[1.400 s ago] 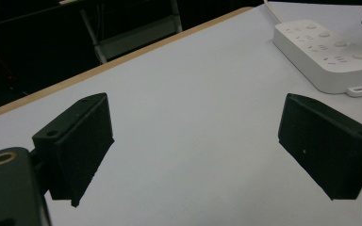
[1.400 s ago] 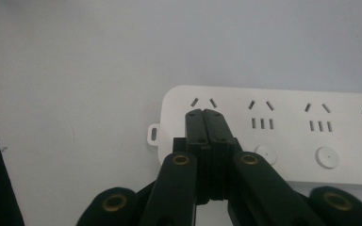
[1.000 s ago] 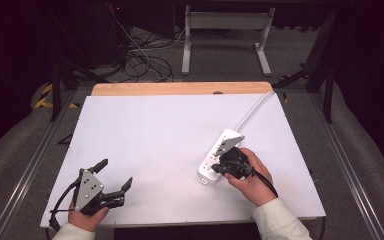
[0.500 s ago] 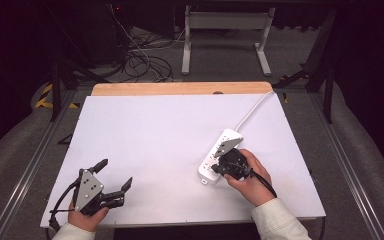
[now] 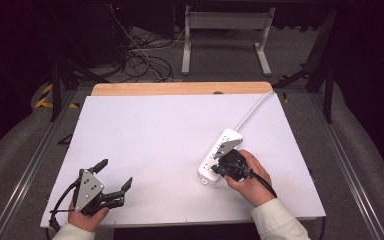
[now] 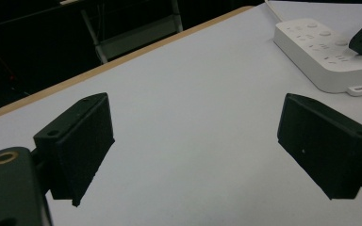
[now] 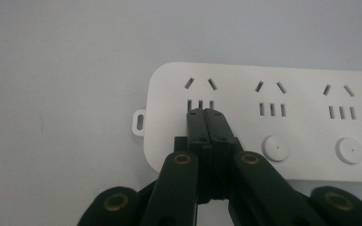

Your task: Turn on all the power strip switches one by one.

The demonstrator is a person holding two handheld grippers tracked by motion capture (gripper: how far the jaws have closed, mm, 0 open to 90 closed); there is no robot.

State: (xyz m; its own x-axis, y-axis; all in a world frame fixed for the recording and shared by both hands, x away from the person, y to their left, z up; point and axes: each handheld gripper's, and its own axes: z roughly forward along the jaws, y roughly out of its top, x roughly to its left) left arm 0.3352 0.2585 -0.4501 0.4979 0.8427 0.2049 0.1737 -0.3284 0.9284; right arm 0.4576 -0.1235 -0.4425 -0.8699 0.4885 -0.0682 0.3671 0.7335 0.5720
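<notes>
A white power strip (image 5: 219,154) lies on the right half of the white table (image 5: 170,130), its cord (image 5: 254,111) running to the far edge. My right gripper (image 5: 222,165) is shut with nothing between its jaws. In the right gripper view its joined tips (image 7: 206,114) sit on the strip's (image 7: 292,94) end section, just below the first set of sockets and in line with the round buttons (image 7: 275,147). My left gripper (image 5: 114,174) rests open near the front left of the table, and its jaws (image 6: 195,117) stand wide apart over bare tabletop.
Past the table's wooden far edge (image 5: 180,88) are cables on the floor (image 5: 140,60) and a metal stand (image 5: 225,35). Metal rails run along both sides of the table. From the left gripper view the strip (image 6: 325,56) lies far off to the right.
</notes>
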